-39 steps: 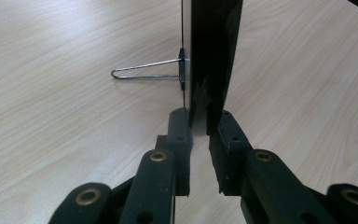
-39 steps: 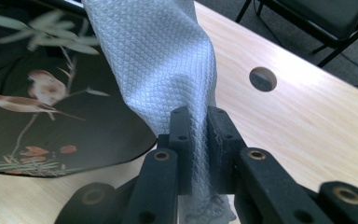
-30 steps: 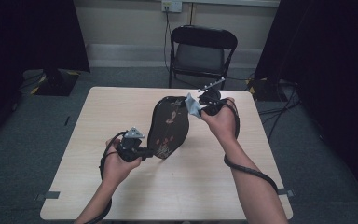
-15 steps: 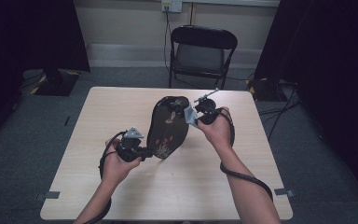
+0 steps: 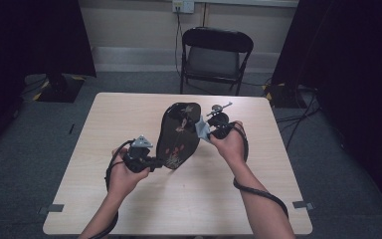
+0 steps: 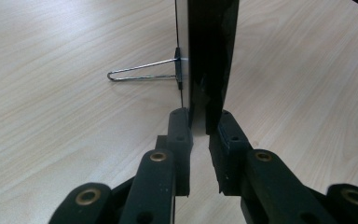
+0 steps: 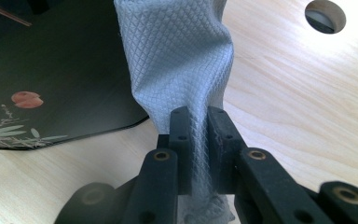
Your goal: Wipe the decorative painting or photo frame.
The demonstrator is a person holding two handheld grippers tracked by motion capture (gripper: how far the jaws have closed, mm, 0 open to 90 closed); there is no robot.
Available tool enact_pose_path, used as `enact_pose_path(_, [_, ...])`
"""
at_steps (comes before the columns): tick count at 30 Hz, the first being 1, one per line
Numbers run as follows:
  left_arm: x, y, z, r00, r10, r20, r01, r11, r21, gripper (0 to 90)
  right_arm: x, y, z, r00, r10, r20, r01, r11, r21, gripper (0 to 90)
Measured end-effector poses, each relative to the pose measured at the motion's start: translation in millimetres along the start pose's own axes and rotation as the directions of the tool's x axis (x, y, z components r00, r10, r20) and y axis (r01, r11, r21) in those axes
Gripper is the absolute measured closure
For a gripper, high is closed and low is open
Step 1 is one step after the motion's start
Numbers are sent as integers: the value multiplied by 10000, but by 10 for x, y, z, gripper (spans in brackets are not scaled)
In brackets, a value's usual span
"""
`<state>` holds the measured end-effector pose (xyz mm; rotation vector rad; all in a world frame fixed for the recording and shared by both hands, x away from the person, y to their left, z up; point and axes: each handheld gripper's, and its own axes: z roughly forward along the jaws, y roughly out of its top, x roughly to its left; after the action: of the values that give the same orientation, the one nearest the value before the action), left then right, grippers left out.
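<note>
The black lacquered tray (image 5: pixel 179 134) with a flower pattern stands tilted up on edge at the middle of the bench (image 5: pixel 129 209), its lower rim near the bench surface. The left tongs (image 5: pixel 151 163) are clamped on its lower edge at 7 o'clock; in the left gripper view the rim sits between the jaws, with a wire clip (image 6: pixel 142 73) on it. The right tongs (image 5: pixel 205 130) are closed on a grey cloth (image 7: pixel 179 60), which lies against the tray's 3 o'clock side. Bare bench surrounds the tray on every side. A chair (image 5: pixel 214 55) stands beyond at 12 o'clock.
</note>
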<state>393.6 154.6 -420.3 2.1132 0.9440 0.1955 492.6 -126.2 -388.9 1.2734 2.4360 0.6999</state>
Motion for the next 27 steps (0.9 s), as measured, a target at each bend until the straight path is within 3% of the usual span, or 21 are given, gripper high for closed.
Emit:
enact_pose_path(13, [-2, -16, -5, 10000, 53, -47, -53, 9999, -90, 787, -15, -142, 205, 9996, 240, -148, -233, 9988, 440, 818])
enact_pose_path(27, [-25, -18, -5, 10000, -34, -66, 34, 10000, -71, 787, 134, -459, 401, 9973, 268, -678, -200, 9948, 997, 819])
